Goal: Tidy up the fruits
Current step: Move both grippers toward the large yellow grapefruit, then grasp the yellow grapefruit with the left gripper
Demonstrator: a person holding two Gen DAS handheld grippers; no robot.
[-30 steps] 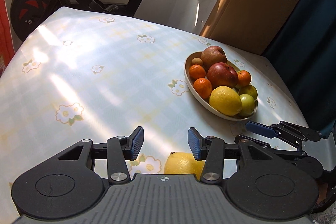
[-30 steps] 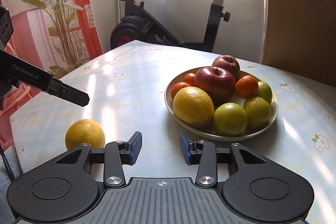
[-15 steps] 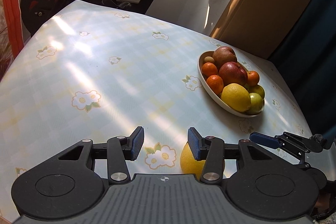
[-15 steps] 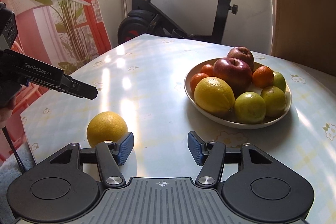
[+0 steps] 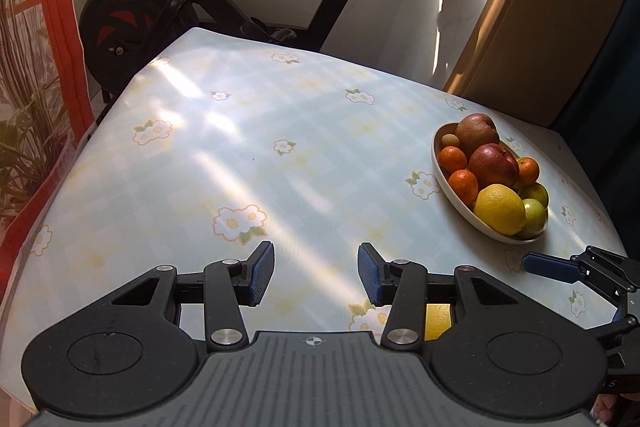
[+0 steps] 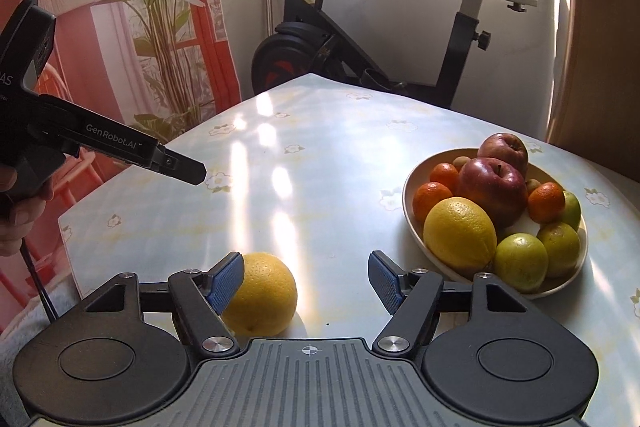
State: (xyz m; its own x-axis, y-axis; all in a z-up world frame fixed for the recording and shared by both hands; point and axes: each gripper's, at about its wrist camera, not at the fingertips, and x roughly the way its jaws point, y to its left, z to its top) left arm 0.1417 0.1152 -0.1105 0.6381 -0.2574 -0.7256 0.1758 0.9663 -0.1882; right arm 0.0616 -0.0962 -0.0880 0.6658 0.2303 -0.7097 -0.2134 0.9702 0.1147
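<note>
One loose orange (image 6: 262, 293) left on the tablecloth (image 6: 320, 155), well short of the fruit bowl (image 6: 412, 223), right gripper (image 6: 306, 281) jaws just widened around it to grab, left gripper (image 5: 316, 275) part-open, empty.

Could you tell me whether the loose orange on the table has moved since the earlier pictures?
Cannot tell for certain. The orange looks no nearer the bowl; it sits differently in view, probably only because the cameras moved.
</note>
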